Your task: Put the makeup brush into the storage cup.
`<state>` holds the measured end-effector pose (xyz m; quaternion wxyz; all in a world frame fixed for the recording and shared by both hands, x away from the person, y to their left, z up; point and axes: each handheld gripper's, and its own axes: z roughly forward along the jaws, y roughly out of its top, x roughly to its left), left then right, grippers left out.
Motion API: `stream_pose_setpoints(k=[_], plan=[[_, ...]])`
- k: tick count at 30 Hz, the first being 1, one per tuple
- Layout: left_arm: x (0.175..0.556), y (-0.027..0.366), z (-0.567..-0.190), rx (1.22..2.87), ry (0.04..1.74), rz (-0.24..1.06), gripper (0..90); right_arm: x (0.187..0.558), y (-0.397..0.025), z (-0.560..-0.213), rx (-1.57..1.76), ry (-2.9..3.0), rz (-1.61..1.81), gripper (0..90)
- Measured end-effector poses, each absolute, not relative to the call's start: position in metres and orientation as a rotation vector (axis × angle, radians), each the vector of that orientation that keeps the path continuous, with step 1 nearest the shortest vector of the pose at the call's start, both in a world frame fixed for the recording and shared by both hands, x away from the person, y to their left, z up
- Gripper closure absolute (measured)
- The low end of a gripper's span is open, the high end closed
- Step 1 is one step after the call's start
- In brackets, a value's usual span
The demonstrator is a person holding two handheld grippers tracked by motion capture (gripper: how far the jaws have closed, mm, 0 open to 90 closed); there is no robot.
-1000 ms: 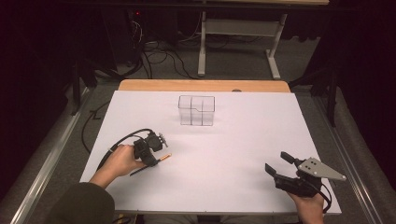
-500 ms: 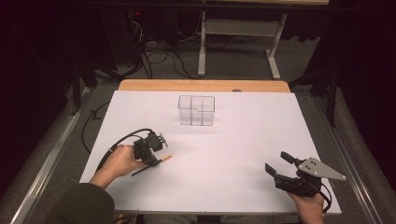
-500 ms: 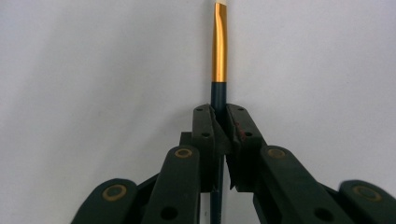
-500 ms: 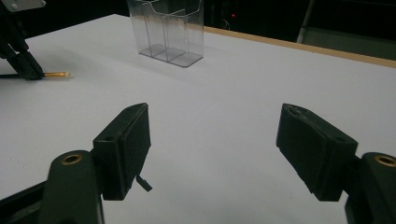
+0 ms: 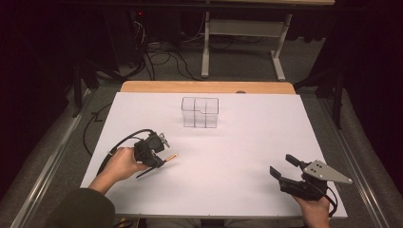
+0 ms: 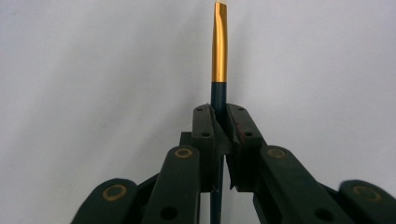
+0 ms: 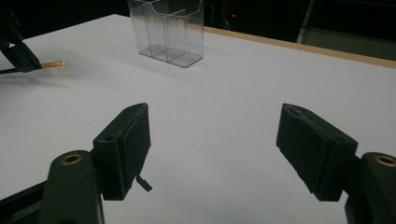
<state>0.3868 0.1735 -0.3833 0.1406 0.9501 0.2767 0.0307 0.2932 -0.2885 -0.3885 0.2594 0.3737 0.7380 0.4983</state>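
Note:
A thin dark-handled brush with a gold ferrule [image 6: 219, 56] is pinched in my left gripper [image 6: 223, 123], whose jaws are shut on its shaft. In the high view that gripper [image 5: 159, 151] sits low over the white sheet at the left, and the gold tip of the brush [image 5: 171, 156] points right. A clear plastic holder with several compartments [image 5: 200, 112] stands empty at the back middle of the sheet; the right gripper view shows the holder [image 7: 168, 30] ahead. My right gripper [image 5: 282, 166] rests near the front right corner, jaws wide open and holding nothing.
The white sheet [image 5: 237, 142] covers a wooden table [image 5: 204, 87]. Beyond its far edge stand a desk frame [image 5: 240, 42] and tangled cables [image 5: 157, 57] on the floor. A cable [image 5: 119, 145] loops from the left gripper.

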Motion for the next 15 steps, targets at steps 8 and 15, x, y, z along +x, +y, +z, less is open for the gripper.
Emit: stream_pose_setpoints(k=[8,15], plan=[[0.3831,0.1718,-0.3788,2.715,0.773,0.094,82.2,0.2931,-0.288,-0.3886,1.018,2.004,1.345,27.6],[0.3819,0.172,-0.3754,2.695,0.757,0.101,82.2,0.2933,-0.2879,-0.3886,1.014,2.005,1.344,27.7]])
